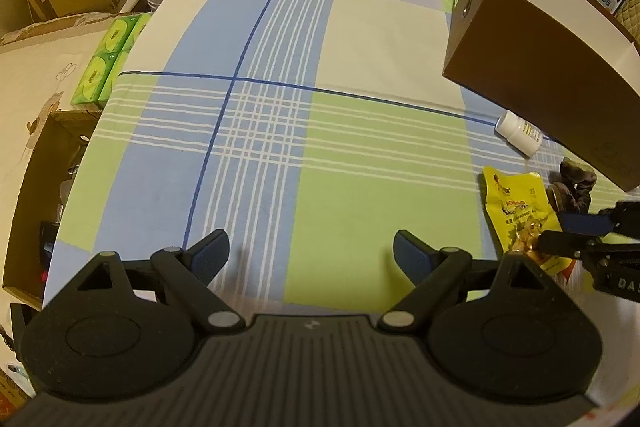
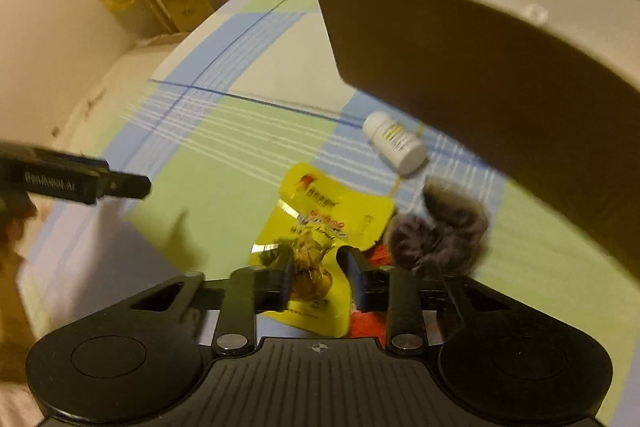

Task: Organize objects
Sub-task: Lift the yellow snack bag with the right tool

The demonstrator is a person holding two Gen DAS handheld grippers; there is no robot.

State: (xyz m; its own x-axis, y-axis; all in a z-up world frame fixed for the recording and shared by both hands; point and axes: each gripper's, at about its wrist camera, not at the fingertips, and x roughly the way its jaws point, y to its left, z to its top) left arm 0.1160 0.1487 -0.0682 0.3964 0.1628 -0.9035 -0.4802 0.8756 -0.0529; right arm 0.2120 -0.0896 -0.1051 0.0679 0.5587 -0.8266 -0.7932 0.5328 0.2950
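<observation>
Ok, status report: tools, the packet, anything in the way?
Left tool open, empty, over the cloth. Right tool shut on the yellow packet. Scrunchie right beside it, bottle lying beyond; brown box close.

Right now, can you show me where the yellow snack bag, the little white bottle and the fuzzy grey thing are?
yellow snack bag [image 2: 320, 211]: right wrist view, upper printed face.
little white bottle [image 2: 396, 141]: right wrist view, labelled side.
fuzzy grey thing [image 2: 444, 235]: right wrist view, its furry middle.
</observation>
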